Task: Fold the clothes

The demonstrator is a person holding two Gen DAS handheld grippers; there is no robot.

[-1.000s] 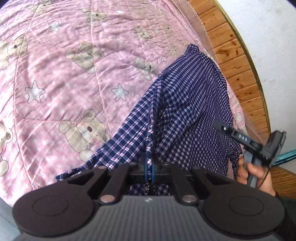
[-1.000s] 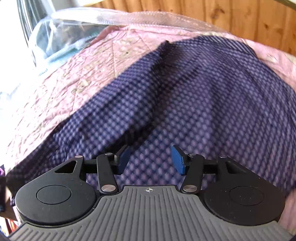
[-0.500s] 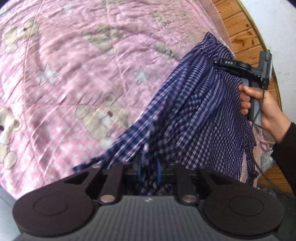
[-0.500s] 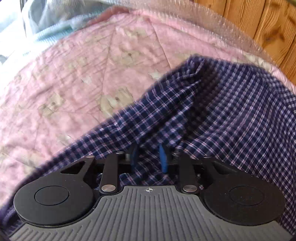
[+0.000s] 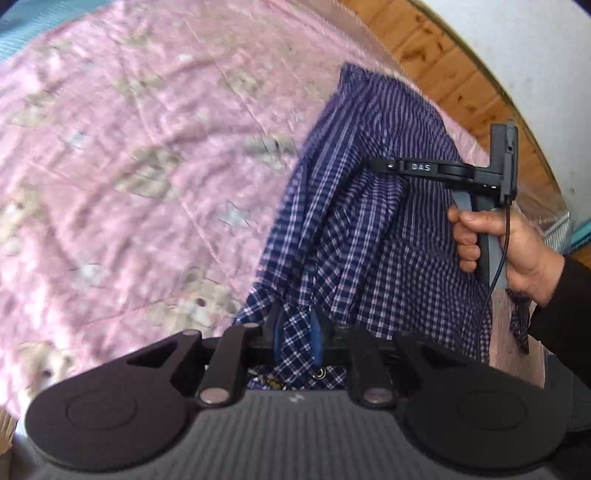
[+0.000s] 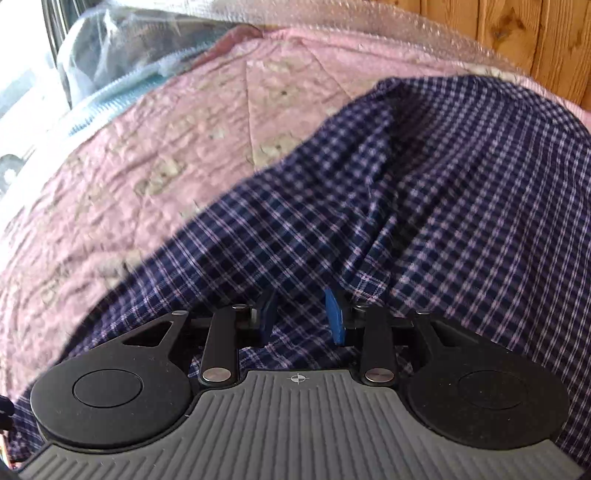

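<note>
A navy and white checked shirt lies bunched on the pink bear-print quilt, its right part drawn up in folds. My left gripper is shut on a strip of the shirt's near edge, which runs between the blue pads. In the left wrist view a hand holds my right gripper with its tip at the raised folds. From its own camera, the right gripper has its jaws opening, and the shirt lies loose between the pads.
A wooden panelled wall runs along the far side of the bed, also behind the shirt. A clear plastic bag and a pale blue knit item sit at the quilt's far left edge.
The right gripper rose from the lower right to the shirt's upper folds, narrowed on the cloth, then widened again. The left gripper rolled and its pads stand slightly wider around a thicker strip.
</note>
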